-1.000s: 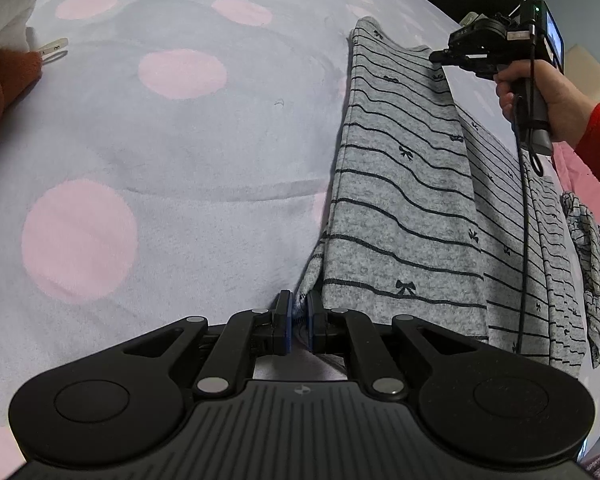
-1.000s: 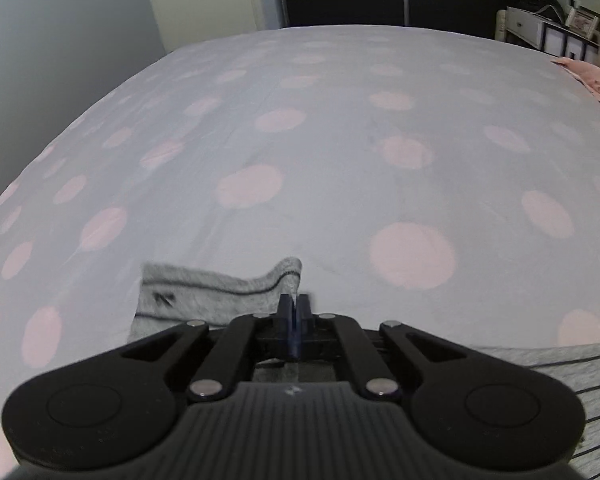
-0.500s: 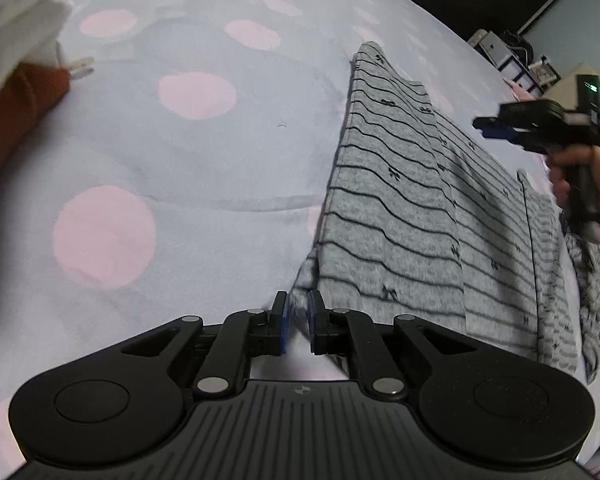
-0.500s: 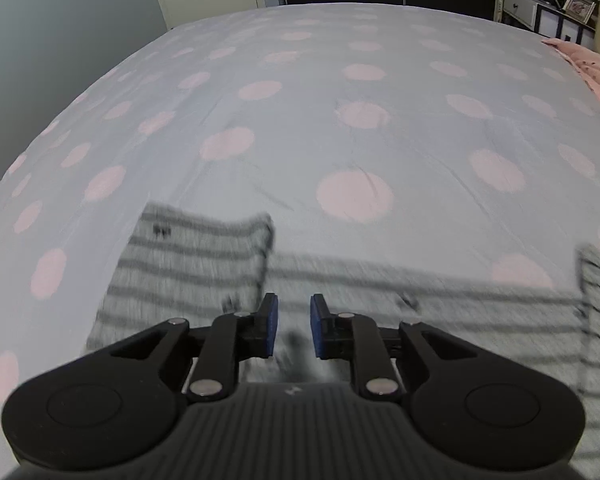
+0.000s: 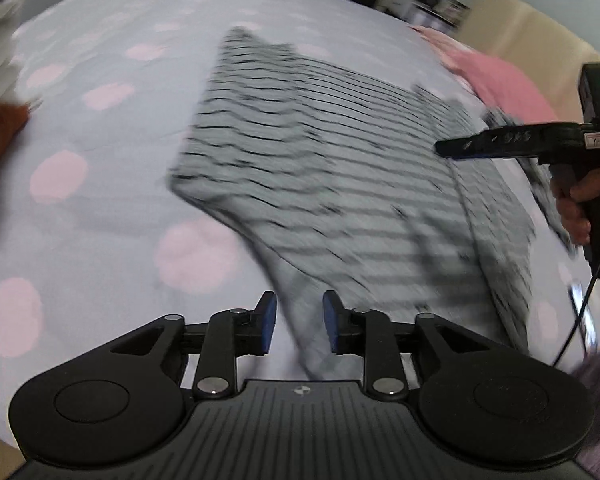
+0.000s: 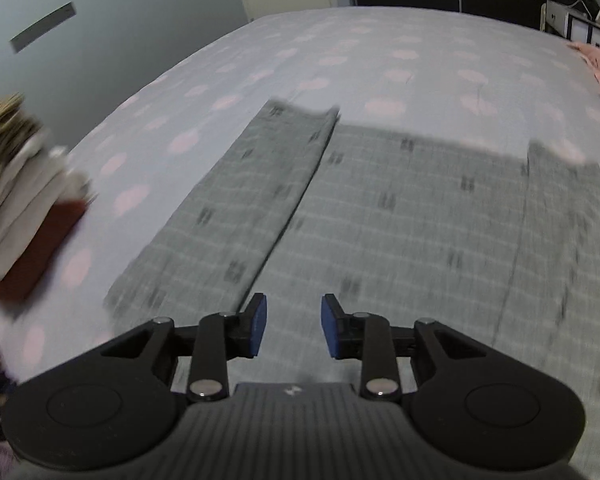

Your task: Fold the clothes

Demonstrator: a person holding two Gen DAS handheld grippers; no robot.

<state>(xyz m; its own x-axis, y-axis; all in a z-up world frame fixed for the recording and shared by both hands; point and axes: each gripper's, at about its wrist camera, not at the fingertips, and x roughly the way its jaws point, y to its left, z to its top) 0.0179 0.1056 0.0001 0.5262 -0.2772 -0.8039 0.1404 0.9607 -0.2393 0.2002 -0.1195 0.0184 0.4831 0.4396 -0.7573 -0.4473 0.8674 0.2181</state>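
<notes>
A grey garment with thin dark stripes [image 5: 340,160] lies flat on the bed, one side folded over the middle; it also shows in the right wrist view [image 6: 400,220]. My left gripper [image 5: 298,322] is open and empty, just above the garment's near corner. My right gripper [image 6: 290,326] is open and empty, above the garment near the fold line; it also shows in the left wrist view [image 5: 496,146], held by a hand at the right. Both views are blurred by motion.
The bed has a lilac sheet with pink dots [image 5: 80,208]. A stack of folded clothes, white over rust-brown [image 6: 24,216], sits at the bed's left edge. A pink cloth [image 5: 496,76] lies at the far right. Shelves [image 6: 580,20] stand beyond the bed.
Both grippers opened, let go of the garment and pulled back and up. The folded side now lies flat on the garment.
</notes>
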